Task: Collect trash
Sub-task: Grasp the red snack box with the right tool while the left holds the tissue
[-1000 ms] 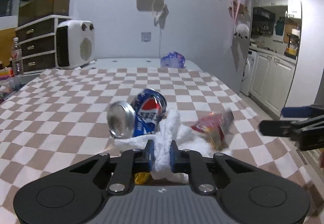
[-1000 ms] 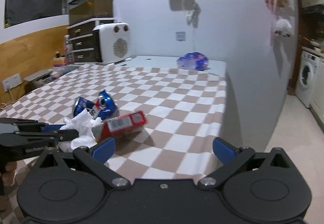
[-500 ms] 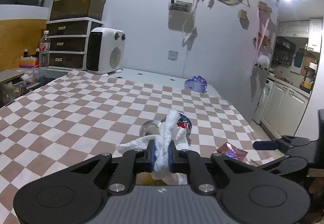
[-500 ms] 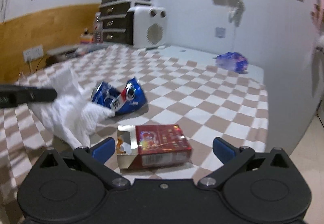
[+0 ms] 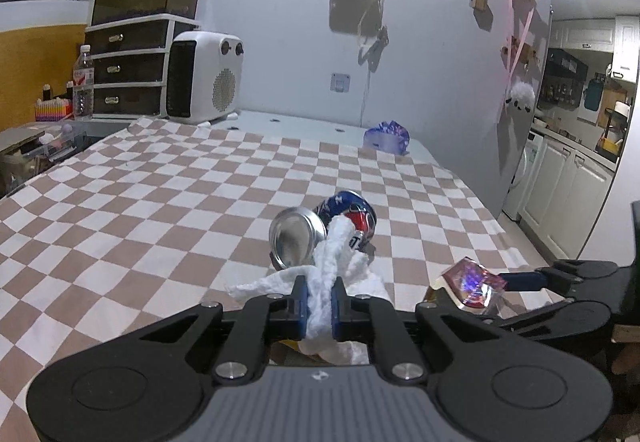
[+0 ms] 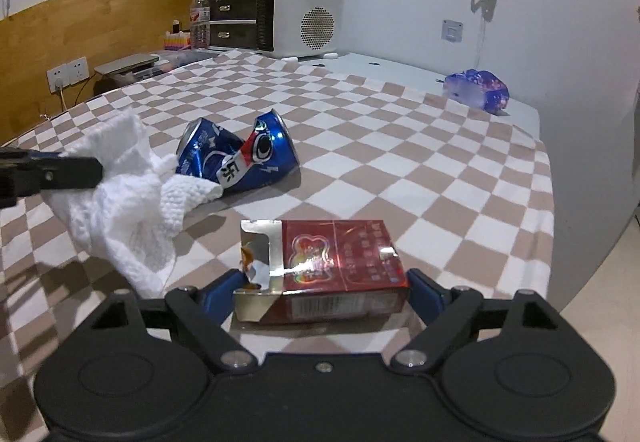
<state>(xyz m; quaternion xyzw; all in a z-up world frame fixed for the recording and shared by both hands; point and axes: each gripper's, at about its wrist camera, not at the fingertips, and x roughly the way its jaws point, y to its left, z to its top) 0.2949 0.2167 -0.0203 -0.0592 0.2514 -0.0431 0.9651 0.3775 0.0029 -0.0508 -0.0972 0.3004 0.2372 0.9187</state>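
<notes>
You have one piece of trash in hand and a second nearly so: your left gripper [image 5: 319,302] is clamped tight on the white crumpled tissue [image 5: 328,270], which bunches up between the fingers and hangs below them, clear of the checked tablecloth [image 5: 160,202]. Your right gripper [image 6: 320,290] has just been closing, and the red cigarette pack [image 6: 324,266] lies lengthwise between its fingers with its torn-open end toward the left-hand finger; the blue pads sit at or just off each end, and I judge they are not yet pressing, so that grip is unfinished. The crushed blue can [image 6: 240,158] is untouched, lying on the cloth ahead of both sets of fingers, just beyond the tissue's trailing edge. No bin or bag for the trash shows in either view, so dropping anything off looks to be ahead of you, and the can remains after the pack. Both grippers point forward and somewhat downward at the table, the right one low with its fingers down at the cloth, the left one raised above it.
</notes>
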